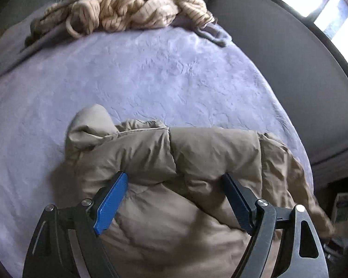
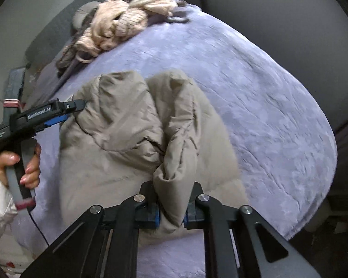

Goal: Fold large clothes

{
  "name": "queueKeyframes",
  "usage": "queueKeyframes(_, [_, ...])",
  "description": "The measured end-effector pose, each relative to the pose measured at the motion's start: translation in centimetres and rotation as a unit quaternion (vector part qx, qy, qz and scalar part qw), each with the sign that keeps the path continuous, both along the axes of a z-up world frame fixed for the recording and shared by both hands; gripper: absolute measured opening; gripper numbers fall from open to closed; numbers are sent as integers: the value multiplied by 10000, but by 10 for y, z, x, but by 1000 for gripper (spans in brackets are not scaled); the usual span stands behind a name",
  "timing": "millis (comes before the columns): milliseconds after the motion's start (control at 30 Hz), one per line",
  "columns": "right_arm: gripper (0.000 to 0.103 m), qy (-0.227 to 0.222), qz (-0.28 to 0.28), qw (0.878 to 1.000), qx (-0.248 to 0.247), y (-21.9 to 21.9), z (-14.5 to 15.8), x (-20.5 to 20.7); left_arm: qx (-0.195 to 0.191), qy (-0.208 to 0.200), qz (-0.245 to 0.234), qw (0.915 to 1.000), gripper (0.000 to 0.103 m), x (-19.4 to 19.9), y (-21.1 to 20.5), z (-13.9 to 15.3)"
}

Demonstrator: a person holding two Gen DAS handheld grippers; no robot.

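Observation:
A tan puffer jacket (image 1: pixel 164 162) lies bunched on the lavender bed cover (image 1: pixel 150 74), its hood (image 1: pixel 88 125) sticking out to the left. My left gripper (image 1: pixel 174 180) is open, its blue fingers spread wide over the jacket's padded body. From the right wrist view it (image 2: pixel 74 111) touches the jacket's left edge. My right gripper (image 2: pixel 171 208) is shut on a thick fold of the jacket (image 2: pixel 174 162) and holds it lifted, with the rest of the jacket (image 2: pixel 118 134) draped below.
A heap of cream striped clothes (image 1: pixel 132 7) lies at the far end of the bed, also in the right wrist view (image 2: pixel 120 25). A dark headboard or wall (image 1: pixel 278 46) borders the bed on the right. A window (image 1: pixel 336 11) is beyond.

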State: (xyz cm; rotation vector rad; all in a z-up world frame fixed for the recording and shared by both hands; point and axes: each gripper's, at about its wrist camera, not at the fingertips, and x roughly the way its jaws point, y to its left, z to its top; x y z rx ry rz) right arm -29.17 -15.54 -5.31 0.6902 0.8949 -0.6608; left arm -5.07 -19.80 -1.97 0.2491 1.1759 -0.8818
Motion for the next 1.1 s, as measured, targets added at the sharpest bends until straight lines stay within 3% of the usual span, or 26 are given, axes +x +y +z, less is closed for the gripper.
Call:
queueKeyframes(233, [14,482,-482,9973,282,-17,-47,-33,17,-246,-734,9970,84,-49,-59,-29])
queueKeyframes(367, [14,627,-686,9941,552,-34,-82,-52,9,-253,-872,9959,84,-67,-77,-35])
queueKeyframes(467, [15,572,-616,9932,801,-44,-88,-53,128,-337,-859,9956,84,-67,-77,-39])
queueKeyframes(567, [30,279,-746,9914,1042,-55,-68,-68,155,-228,-765,9967,84,-57,-73,-46])
queueKeyframes(600, [34,192,-794,9917,989,-58,-58,-72,152,-207,-744,9969,84,-55,-72,-47])
queueKeyframes(667, [58,-121,-847,9939,699,-63,-29,-79,139,-190,-728,9971,86,-54,-71,-47])
queueKeyframes(700, [60,-263,-824,9944,600,-67,-19,-77,145,-200,-726,9971,86,-55,-72,-48])
queueKeyframes(833, [60,-788,-436,9942,585,-92,4,-33,178,-253,-733,9968,86,-55,-70,-48])
queueKeyframes(933, [46,-921,-256,9928,719,-110,-4,12,184,-264,-741,9967,86,-54,-69,-48])
queueKeyframes(967, [40,-749,-187,9939,784,-118,-15,30,197,-290,-735,9967,86,-54,-69,-48])
queueKeyframes(1100, [35,-98,-120,9942,1064,-125,-68,48,230,-411,-706,9964,86,-56,-67,-49])
